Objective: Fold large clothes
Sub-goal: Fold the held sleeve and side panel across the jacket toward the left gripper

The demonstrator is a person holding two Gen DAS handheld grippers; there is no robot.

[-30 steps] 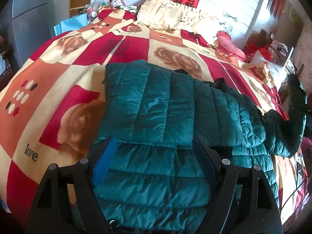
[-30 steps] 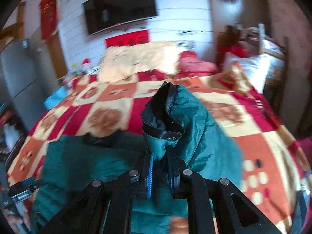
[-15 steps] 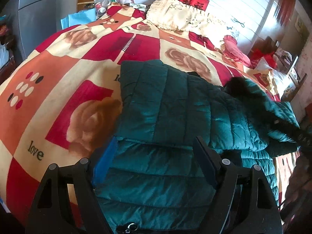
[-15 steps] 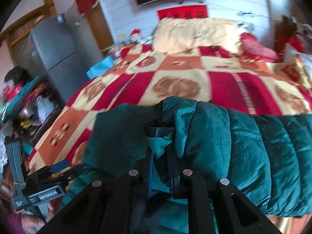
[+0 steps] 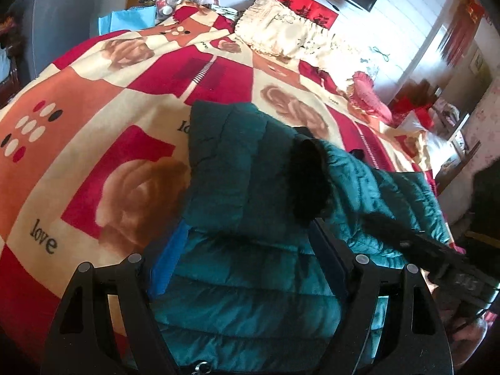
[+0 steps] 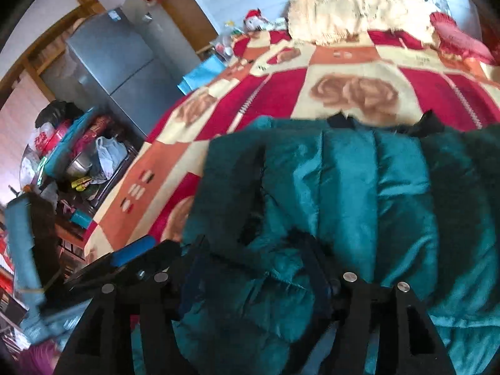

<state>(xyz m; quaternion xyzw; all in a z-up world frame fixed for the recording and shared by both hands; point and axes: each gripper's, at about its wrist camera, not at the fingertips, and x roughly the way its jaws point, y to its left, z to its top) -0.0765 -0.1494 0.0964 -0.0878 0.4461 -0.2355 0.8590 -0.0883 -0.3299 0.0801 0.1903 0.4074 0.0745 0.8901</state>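
Note:
A large teal quilted puffer jacket (image 5: pixel 243 168) lies on the bed, partly folded, with a sleeve (image 5: pixel 375 187) with a black cuff (image 5: pixel 309 181) laid across its body. My left gripper (image 5: pixel 247 250) is open and empty, hovering over the jacket's near hem. My right gripper (image 6: pixel 253 268) is open just above the folded sleeve (image 6: pixel 343 187); it also shows at the right edge of the left wrist view (image 5: pixel 437 256). The left gripper shows at the lower left of the right wrist view (image 6: pixel 131 250).
The bed carries a red, orange and cream rose-patterned blanket (image 5: pixel 93 118) with a cream pillow (image 5: pixel 281 34) and a pink cushion (image 5: pixel 368 97) at the head. A grey fridge (image 6: pixel 118 62) and cluttered shelves (image 6: pixel 72 156) stand to the left of the bed.
My right gripper carried the sleeve leftward over the jacket body, lowered it and opened, letting it go. The left gripper stayed open over the near hem.

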